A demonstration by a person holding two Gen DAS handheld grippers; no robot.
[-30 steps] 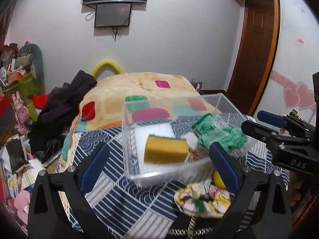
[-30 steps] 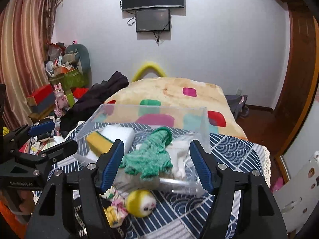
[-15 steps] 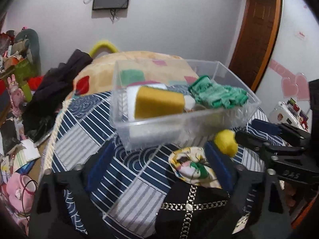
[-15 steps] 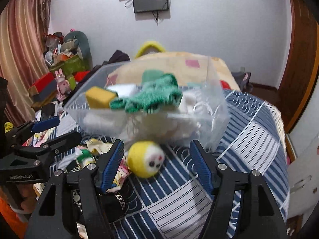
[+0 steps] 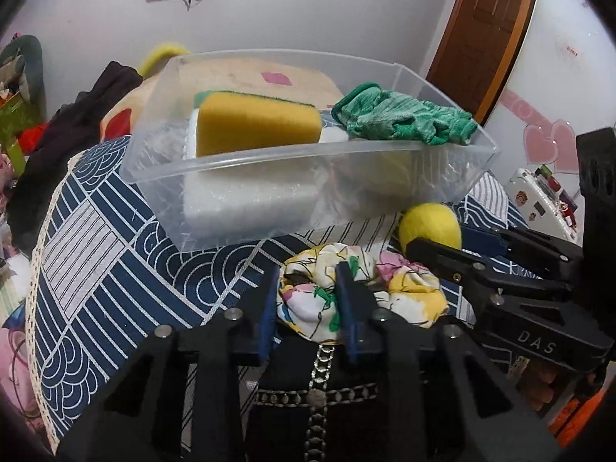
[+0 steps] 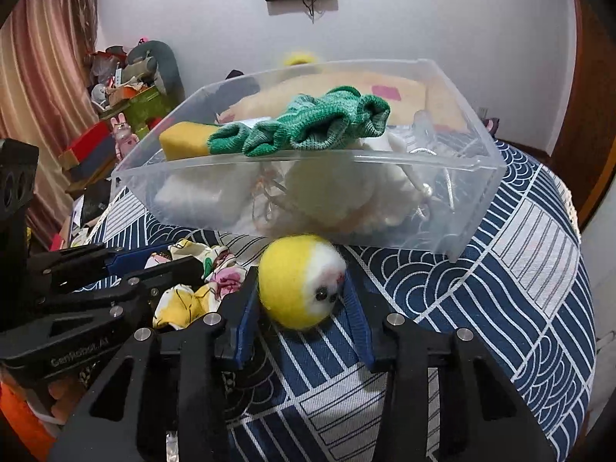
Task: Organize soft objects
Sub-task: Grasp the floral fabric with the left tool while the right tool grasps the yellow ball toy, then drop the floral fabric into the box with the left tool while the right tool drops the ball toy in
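Note:
A clear plastic bin stands on the blue patterned cloth and holds a yellow sponge, a green glove and white soft items. My left gripper is shut on a floral scrunchie lying in front of the bin. My right gripper is shut on a yellow and white plush ball, which also shows in the left wrist view. The bin, the glove and the scrunchie also show in the right wrist view.
A black item with a studded chain lies under the scrunchie. The blue patterned cloth covers the surface. Dark clothes and toys are heaped at the left. A wooden door is at the right.
Both grippers dropped toward the cloth in front of the bin. The left one closed on the scrunchie and the right one closed on the plush ball.

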